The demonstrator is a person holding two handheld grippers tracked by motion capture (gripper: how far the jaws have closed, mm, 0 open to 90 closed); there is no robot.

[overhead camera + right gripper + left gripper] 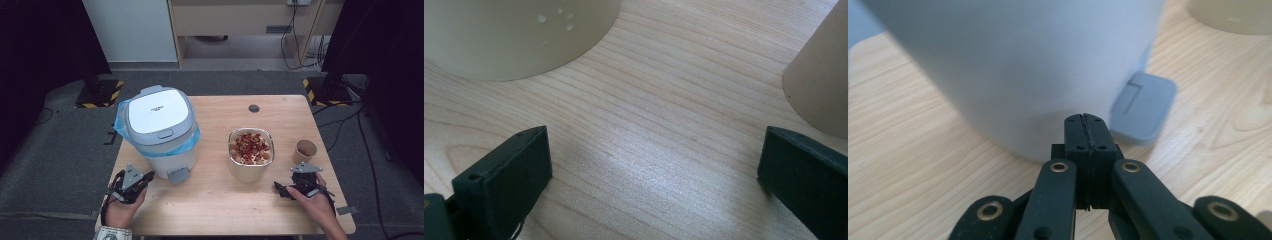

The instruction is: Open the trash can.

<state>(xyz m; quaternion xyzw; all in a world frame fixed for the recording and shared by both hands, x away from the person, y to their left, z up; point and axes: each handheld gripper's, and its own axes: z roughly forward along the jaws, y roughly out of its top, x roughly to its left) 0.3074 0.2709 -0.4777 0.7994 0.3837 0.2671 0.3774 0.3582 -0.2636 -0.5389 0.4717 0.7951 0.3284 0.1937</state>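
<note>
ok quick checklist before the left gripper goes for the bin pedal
1. Left gripper shut with nothing between the jaws, so it can push: ok.
2. Pedal free of clutter and within the left gripper view, just right of the jaws: ok.
3. Bin lid down, blue liner showing under it: ok.
4. Bowl of food scraps standing upright beside the bin, apart from it: ok.
5. Right gripper open with bare table between the jaws, ready for the bowl or the paper cup: ok.
6. Whether the bin will stay put when the pedal is pressed: cannot tell.
</note>
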